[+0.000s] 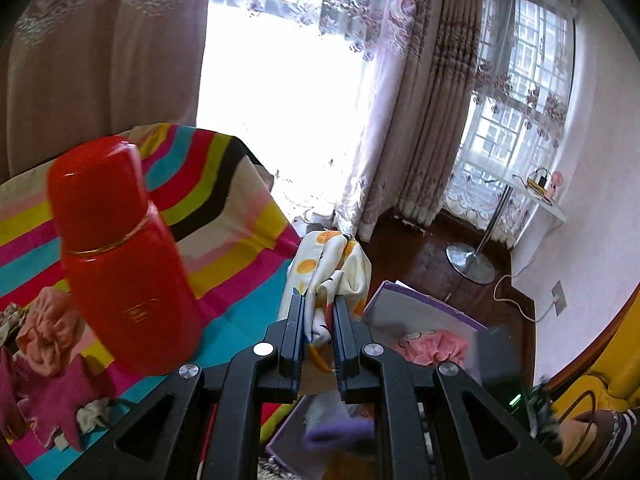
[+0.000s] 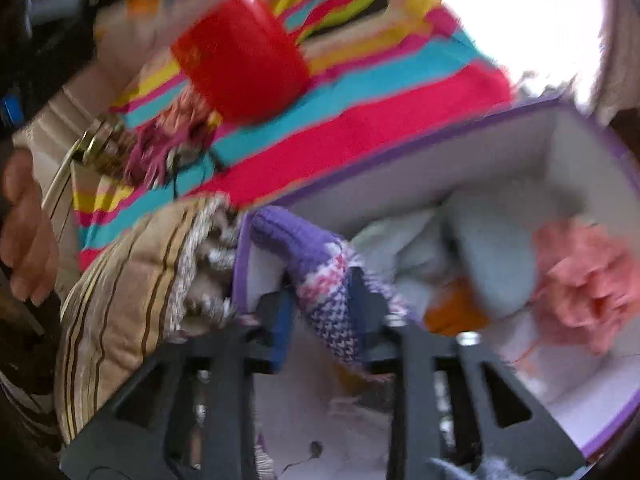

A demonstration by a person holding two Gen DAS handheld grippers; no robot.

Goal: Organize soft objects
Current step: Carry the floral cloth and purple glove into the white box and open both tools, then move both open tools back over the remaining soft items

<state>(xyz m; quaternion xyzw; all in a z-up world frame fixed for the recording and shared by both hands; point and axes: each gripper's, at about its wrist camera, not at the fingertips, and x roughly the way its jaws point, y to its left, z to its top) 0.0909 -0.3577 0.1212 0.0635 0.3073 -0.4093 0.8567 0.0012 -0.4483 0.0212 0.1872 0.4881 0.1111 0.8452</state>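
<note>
Left gripper (image 1: pixel 318 320): its jaws are closed to a narrow gap on a bunched white cloth with orange dots (image 1: pixel 332 264), which hangs lifted beyond the edge of the striped table cover (image 1: pixel 224 208), at twelve o'clock from the fingertips. The hold is judged to be a carry toward the purple-edged box (image 1: pixel 420 312), seen at four o'clock of the cloth.

Right gripper (image 2: pixel 320 300): its jaws are pinched on a purple knitted item (image 2: pixel 320 268), patterned in white and pink, held over the near corner of the purple-edged box (image 2: pixel 400 168). The view is blurred, so contact with the box cannot be told. Held here, the item is judged ready to be dropped inside.

Contents of the box, right view: pale blue-white cloth (image 2: pixel 472 256) at the centre, a pink fluffy piece (image 2: pixel 580 280) at three o'clock, and something orange (image 2: pixel 452 312) below the pale cloth.

On the table: a red flask (image 1: pixel 120 248) stands upright on the cover; at its seven o'clock lies a heap of peach and magenta soft items (image 1: pixel 48 364), not yet sorted. A striped cushion (image 2: pixel 120 300) lies at nine o'clock of the box.
</note>
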